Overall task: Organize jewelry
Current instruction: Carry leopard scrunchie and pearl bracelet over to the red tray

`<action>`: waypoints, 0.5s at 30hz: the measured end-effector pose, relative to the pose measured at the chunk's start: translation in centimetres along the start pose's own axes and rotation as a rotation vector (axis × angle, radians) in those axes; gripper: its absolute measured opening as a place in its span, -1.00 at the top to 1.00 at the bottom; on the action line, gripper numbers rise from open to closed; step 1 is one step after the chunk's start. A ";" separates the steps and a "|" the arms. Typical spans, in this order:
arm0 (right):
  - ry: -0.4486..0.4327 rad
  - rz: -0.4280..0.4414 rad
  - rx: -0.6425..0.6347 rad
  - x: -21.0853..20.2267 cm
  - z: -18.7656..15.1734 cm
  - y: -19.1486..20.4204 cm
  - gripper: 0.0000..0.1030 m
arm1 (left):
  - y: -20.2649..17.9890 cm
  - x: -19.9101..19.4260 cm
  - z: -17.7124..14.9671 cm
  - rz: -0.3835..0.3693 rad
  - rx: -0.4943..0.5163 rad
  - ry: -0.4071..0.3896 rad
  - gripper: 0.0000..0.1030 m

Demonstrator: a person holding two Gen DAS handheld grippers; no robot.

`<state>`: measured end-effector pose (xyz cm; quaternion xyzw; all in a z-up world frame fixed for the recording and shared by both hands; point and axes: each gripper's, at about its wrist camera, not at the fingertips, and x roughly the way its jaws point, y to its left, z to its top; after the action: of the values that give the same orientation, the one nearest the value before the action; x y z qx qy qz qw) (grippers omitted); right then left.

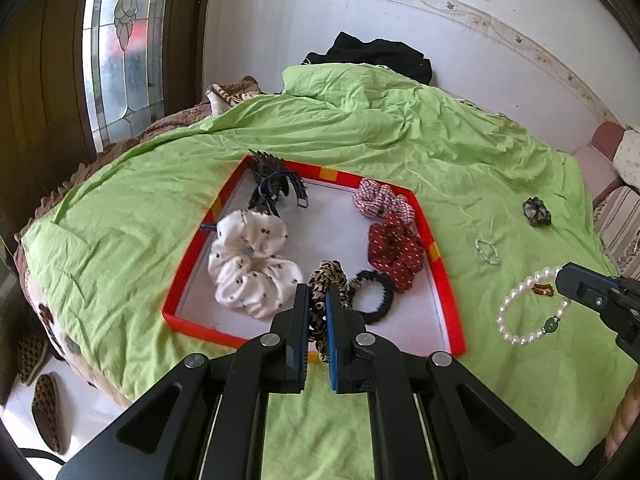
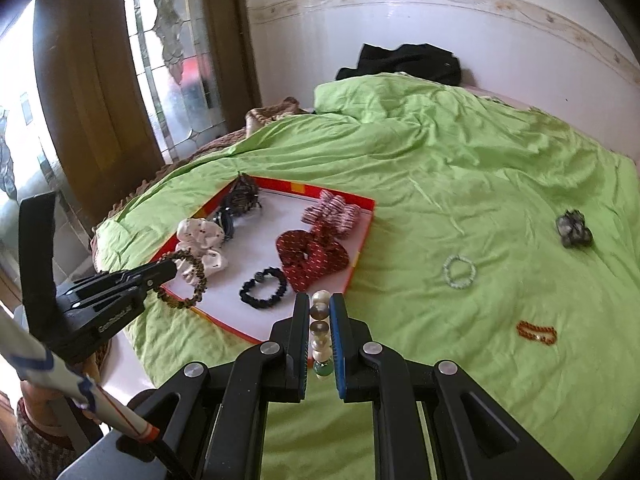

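Observation:
My left gripper [image 1: 318, 292] is shut on a leopard-print scrunchie [image 1: 326, 276], which hangs over the near edge of the red-rimmed tray [image 1: 448, 280]. In the tray lie a white scrunchie [image 1: 252, 264], black hair clips [image 1: 276, 188], a checked scrunchie [image 1: 380, 200], a dark red dotted scrunchie [image 1: 394, 256] and a black hair tie [image 1: 374, 296]. My right gripper [image 2: 319, 300] is shut on a pearl bracelet [image 2: 320, 332] with a green bead, just right of the tray's near corner. On the green bedspread lie a pale bead bracelet [image 2: 459, 272], an amber bracelet [image 2: 536, 333] and a dark scrunchie [image 2: 574, 229].
The green bedspread [image 1: 400, 140] covers the bed, with a black garment [image 1: 376, 56] at its far end by the white wall. A glazed wooden door [image 1: 120, 40] stands at the left. Slippers [image 1: 44, 404] lie on the floor beside the bed. A sofa [image 1: 616, 208] is at the right.

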<state>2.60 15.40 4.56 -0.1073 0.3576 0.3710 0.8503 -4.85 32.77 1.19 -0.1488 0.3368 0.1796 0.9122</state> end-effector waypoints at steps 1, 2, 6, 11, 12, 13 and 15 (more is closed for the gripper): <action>-0.001 0.001 -0.005 0.1 0.1 0.2 0.78 | 0.1 0.1 0.2 0.003 0.003 -0.001 0.86; -0.003 0.002 -0.011 0.1 0.3 0.4 0.78 | 0.2 0.2 0.4 0.004 0.006 -0.002 0.86; -0.008 0.013 -0.027 0.6 0.9 1.1 0.78 | 0.6 0.8 1.4 -0.008 0.006 0.006 0.86; -0.006 0.030 -0.037 1.6 1.4 1.9 0.78 | 0.6 2.2 3.4 -0.014 0.028 0.017 0.86; -0.005 0.032 -0.040 1.7 1.6 2.0 0.78 | 0.4 2.6 3.8 0.001 0.046 0.015 0.86; -0.006 0.033 -0.044 1.9 1.8 2.2 0.78 | 0.2 2.9 4.1 0.014 0.060 0.015 0.86; -0.010 0.040 -0.050 2.3 2.2 2.4 0.78 | 0.2 3.7 4.9 0.016 0.074 0.023 0.86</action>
<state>3.10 19.34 4.79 -0.1195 0.3461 0.3974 0.8414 0.44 35.71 2.25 -0.1143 0.3550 0.1724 0.9117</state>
